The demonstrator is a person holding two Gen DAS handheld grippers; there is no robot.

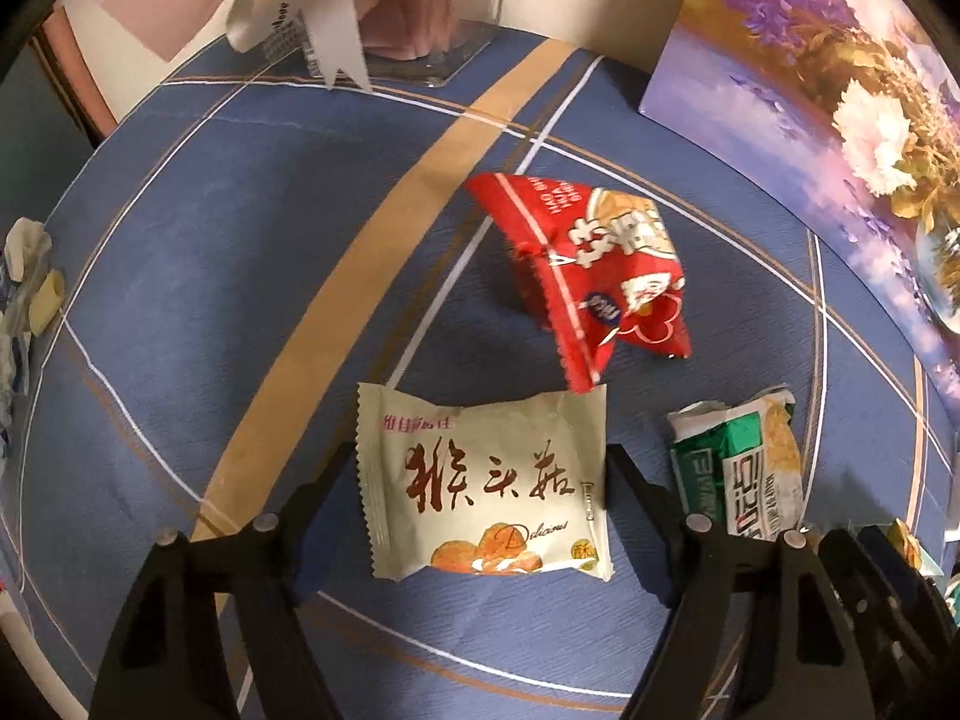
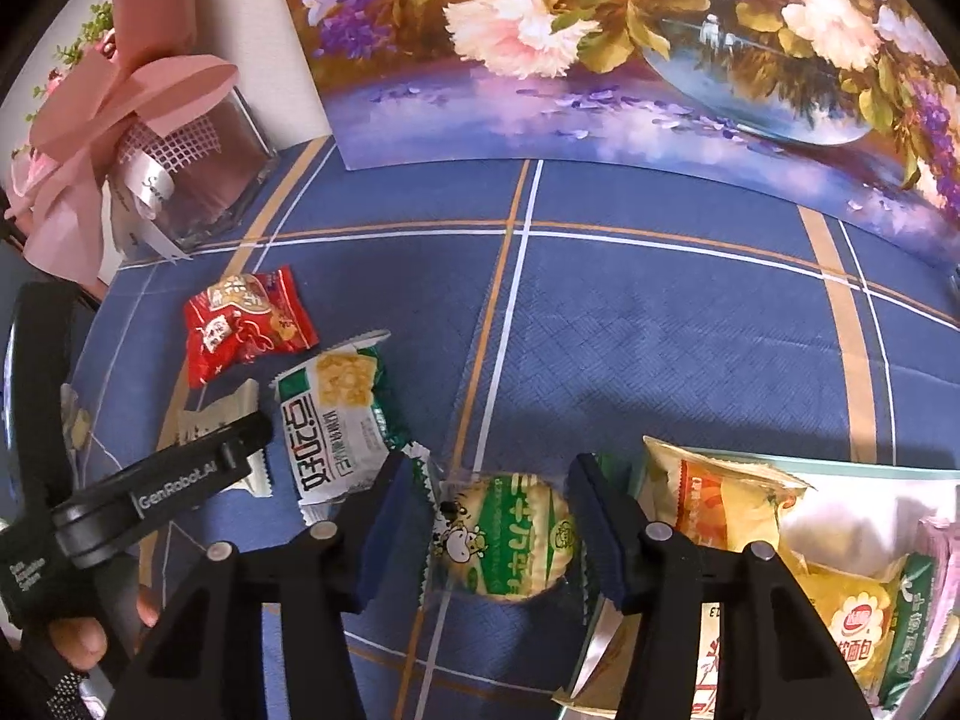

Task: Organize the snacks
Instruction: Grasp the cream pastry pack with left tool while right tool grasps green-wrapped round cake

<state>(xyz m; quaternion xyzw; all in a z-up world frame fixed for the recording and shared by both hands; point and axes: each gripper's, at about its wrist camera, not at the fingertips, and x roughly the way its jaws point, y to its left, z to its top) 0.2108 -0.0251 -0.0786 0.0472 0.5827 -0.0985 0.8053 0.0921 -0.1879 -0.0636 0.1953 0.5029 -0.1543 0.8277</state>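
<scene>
A cream snack packet (image 1: 483, 483) with red Chinese writing lies on the blue cloth between the fingers of my left gripper (image 1: 480, 474), which is open around it. A red packet (image 1: 591, 264) lies beyond it and a green-and-white cracker packet (image 1: 741, 468) to its right. In the right wrist view my right gripper (image 2: 489, 531) is open around a round green-and-white cracker packet (image 2: 510, 540). The red packet (image 2: 246, 324) and the green-and-white packet (image 2: 336, 426) lie to the left, beside the left gripper's body (image 2: 150, 498).
A container (image 2: 900, 480) with several snack packets sits at the lower right. A flower painting (image 2: 600, 60) stands at the back. A glass box with pink ribbon (image 2: 180, 168) stands at the back left. Crumpled wrappers (image 1: 24, 300) lie at the far left.
</scene>
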